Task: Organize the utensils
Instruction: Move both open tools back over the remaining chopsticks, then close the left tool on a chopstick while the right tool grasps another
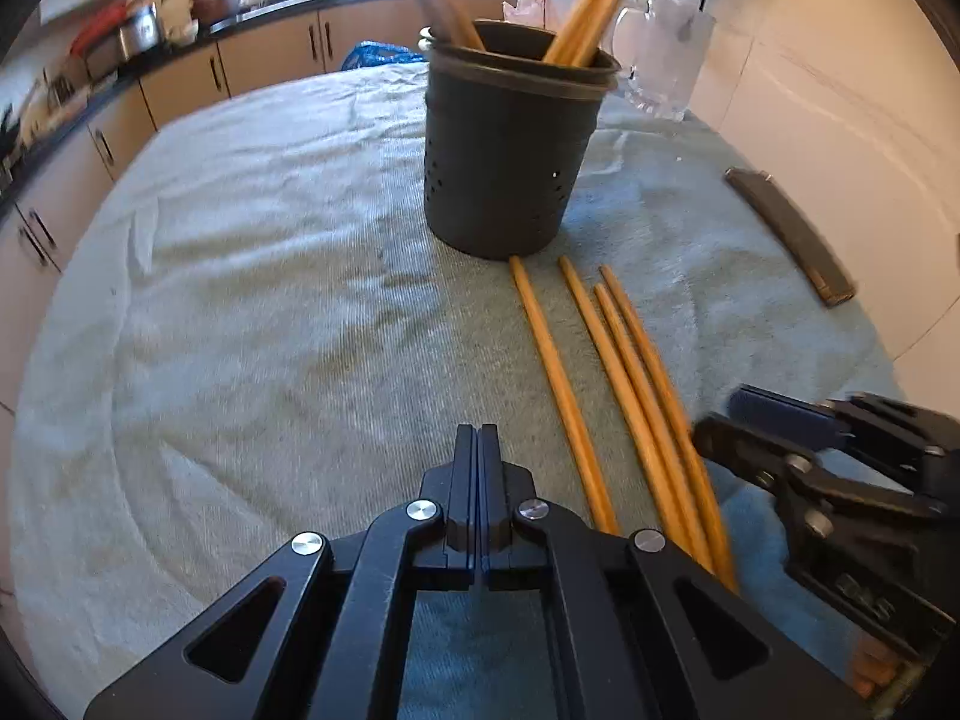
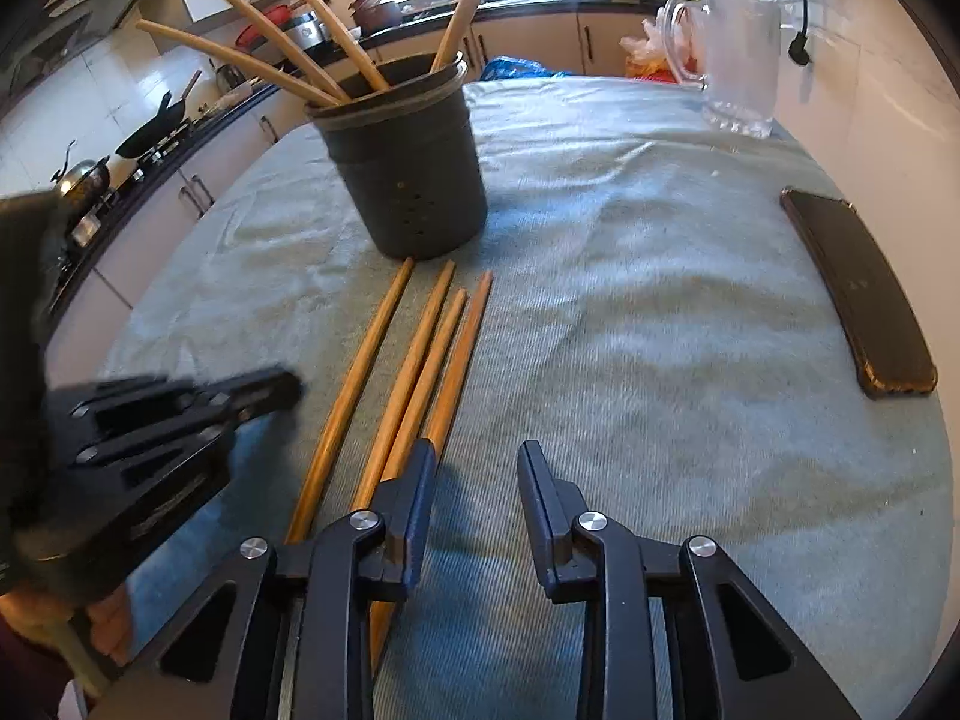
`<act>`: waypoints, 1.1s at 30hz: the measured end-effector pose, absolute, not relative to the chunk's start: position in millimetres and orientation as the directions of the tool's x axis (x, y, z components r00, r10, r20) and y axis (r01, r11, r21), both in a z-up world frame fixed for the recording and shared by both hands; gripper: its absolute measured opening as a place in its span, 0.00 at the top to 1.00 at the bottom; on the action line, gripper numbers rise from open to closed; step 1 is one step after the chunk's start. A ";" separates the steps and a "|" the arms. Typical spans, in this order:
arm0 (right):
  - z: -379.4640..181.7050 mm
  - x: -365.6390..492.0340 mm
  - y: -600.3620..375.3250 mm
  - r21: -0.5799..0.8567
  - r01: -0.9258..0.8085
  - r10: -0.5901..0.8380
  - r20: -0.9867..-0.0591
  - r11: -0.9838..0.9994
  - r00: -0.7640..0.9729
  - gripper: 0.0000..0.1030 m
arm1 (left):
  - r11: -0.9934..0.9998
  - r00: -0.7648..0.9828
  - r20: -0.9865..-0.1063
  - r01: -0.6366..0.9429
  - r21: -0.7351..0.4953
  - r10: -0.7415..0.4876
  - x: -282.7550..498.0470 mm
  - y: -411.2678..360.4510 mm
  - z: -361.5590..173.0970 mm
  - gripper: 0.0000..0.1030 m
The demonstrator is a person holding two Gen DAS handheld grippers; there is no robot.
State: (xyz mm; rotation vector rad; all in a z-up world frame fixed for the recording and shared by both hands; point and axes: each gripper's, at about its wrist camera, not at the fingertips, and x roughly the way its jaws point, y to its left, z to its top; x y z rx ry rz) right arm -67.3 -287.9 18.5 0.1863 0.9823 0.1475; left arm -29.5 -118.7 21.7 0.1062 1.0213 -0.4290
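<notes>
A dark perforated utensil holder point(image 1: 510, 150) point(image 2: 408, 174) stands on the towel-covered table and holds several wooden chopsticks. Several more wooden chopsticks point(image 1: 606, 384) point(image 2: 414, 372) lie side by side on the towel in front of it. My left gripper point(image 1: 478, 438) is shut and empty, just left of the loose chopsticks; it shows in the right wrist view point(image 2: 282, 387). My right gripper point(image 2: 477, 456) is open and empty, its left finger over the near ends of the chopsticks; it shows in the left wrist view point(image 1: 720, 420).
A dark phone point(image 1: 792, 234) point(image 2: 858, 294) lies on the towel at the right. A glass pitcher point(image 1: 666, 54) point(image 2: 732, 60) stands at the far right. The pale green towel point(image 1: 270, 300) covers the table. Kitchen counters and a stove point(image 2: 132, 144) lie beyond.
</notes>
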 end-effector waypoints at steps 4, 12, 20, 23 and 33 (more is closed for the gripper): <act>17.5 -59.2 -289.9 0.223 -0.017 0.196 -0.812 0.975 0.550 0.70 | 0.898 0.456 -0.815 0.408 -0.164 -0.356 -26.9 -118.4 28.7 1.00; 15.9 -54.4 -283.6 0.227 -0.025 0.201 -0.801 0.974 0.564 0.70 | 0.887 0.438 -0.821 0.431 -0.166 -0.366 -19.0 -142.1 18.4 0.90; 15.7 -59.6 -300.1 0.281 0.008 0.224 -0.783 0.960 0.581 0.70 | 0.891 0.452 -0.829 0.439 -0.115 -0.330 -17.8 -158.4 13.7 0.79; 17.0 -61.1 -298.3 0.288 -0.004 0.237 -0.778 0.958 0.581 0.70 | 0.900 0.451 -0.835 0.422 -0.112 -0.315 -15.5 -157.8 13.5 0.91; 17.0 -53.6 -280.0 0.195 -0.024 0.173 -0.803 0.981 0.570 0.70 | 0.908 0.462 -0.837 0.408 -0.094 -0.294 -19.9 -114.9 15.3 0.93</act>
